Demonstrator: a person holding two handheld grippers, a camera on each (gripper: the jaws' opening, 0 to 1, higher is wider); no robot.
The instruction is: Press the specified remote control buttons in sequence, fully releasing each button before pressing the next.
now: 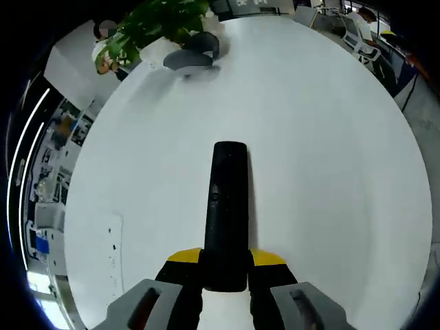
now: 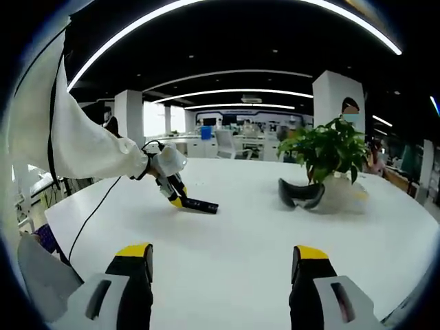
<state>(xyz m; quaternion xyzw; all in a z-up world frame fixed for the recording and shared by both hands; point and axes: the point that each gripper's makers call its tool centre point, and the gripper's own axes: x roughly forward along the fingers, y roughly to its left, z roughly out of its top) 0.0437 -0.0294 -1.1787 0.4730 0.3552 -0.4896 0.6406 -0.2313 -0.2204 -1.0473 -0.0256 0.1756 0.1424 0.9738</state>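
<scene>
Your left gripper (image 1: 225, 278) clamps the slim black remote control (image 1: 227, 206); your right gripper (image 2: 220, 275) hangs with its jaws wide apart and nothing between them.

In the left gripper view, you see the remote lying flat on the broad white table (image 1: 323, 158), its near end pinched between the yellow-tipped black jaws, its length running away from you. Beyond it, near the table's far edge, sits a dark grey curved headset-like object (image 1: 194, 55) just beside a green leafy potted plant (image 1: 155, 24). In the right gripper view, you look across the same table from well apart: your white-sleeved arm (image 2: 82, 148) reaches in from the left, and the left gripper (image 2: 172, 185) holds the remote (image 2: 201, 205) down on the tabletop. The plant (image 2: 330, 148) and grey object (image 2: 301, 194) stand to the right, with an office of white pillars and ceiling light strips behind.
</scene>
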